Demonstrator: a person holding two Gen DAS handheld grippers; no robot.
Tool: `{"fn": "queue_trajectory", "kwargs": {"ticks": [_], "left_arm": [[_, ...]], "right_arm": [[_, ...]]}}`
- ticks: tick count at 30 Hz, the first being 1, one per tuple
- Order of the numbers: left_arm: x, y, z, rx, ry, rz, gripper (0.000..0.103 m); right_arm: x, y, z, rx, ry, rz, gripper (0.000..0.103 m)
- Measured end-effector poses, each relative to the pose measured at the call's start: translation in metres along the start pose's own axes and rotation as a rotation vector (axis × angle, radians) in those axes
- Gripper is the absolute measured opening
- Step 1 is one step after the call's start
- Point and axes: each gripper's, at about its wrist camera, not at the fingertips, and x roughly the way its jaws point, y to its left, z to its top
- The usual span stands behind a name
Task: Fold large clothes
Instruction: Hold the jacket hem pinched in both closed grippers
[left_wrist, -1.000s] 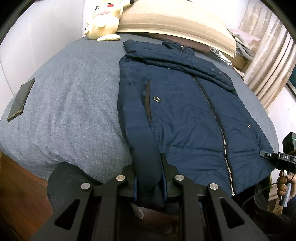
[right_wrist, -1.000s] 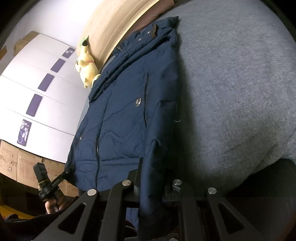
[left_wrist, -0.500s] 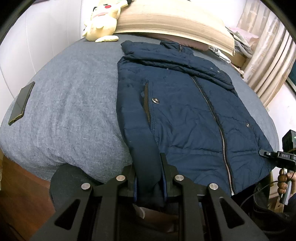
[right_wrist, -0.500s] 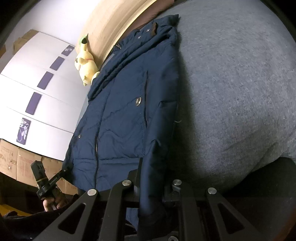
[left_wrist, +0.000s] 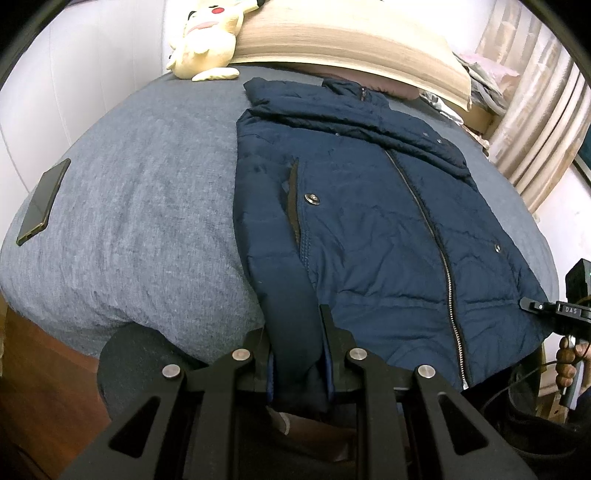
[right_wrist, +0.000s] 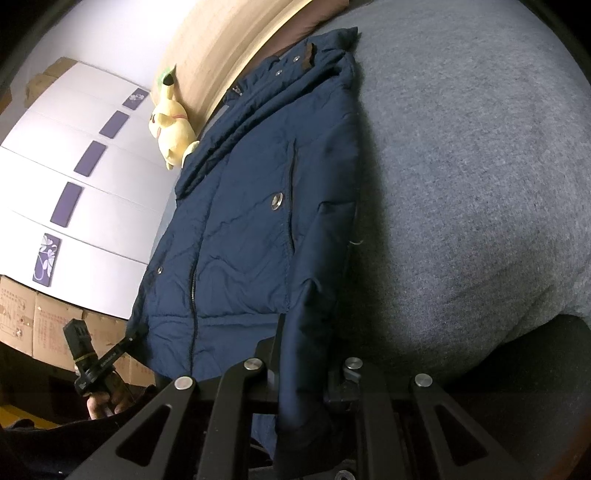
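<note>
Left wrist view: the navy jacket (left_wrist: 369, 221) lies zipped and face up on the grey bed (left_wrist: 140, 206), hem at the near edge, and the left hand-held gripper (left_wrist: 295, 354) is clenched on its sleeve cuff (left_wrist: 291, 332). The right hand-held gripper (right_wrist: 306, 373) grasps the other sleeve (right_wrist: 314, 314). To fold well, both sleeves should probably be carried taut across the chest, clear of the phone (left_wrist: 42, 201) and plush toy (left_wrist: 207, 40).

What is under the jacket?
The grey blanket lies under the jacket; near the collar a brown pillow edge shows. Anything else beneath is covered.
</note>
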Motion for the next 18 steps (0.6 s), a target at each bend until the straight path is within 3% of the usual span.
{"fn": "queue_trajectory", "kwargs": {"ticks": [18], "left_arm": [[0.008, 0.0035, 0.0001, 0.002, 0.024, 0.02, 0.02]], "right_arm": [[0.0005, -0.0013, 0.0008, 0.002, 0.007, 0.004, 0.014]]}}
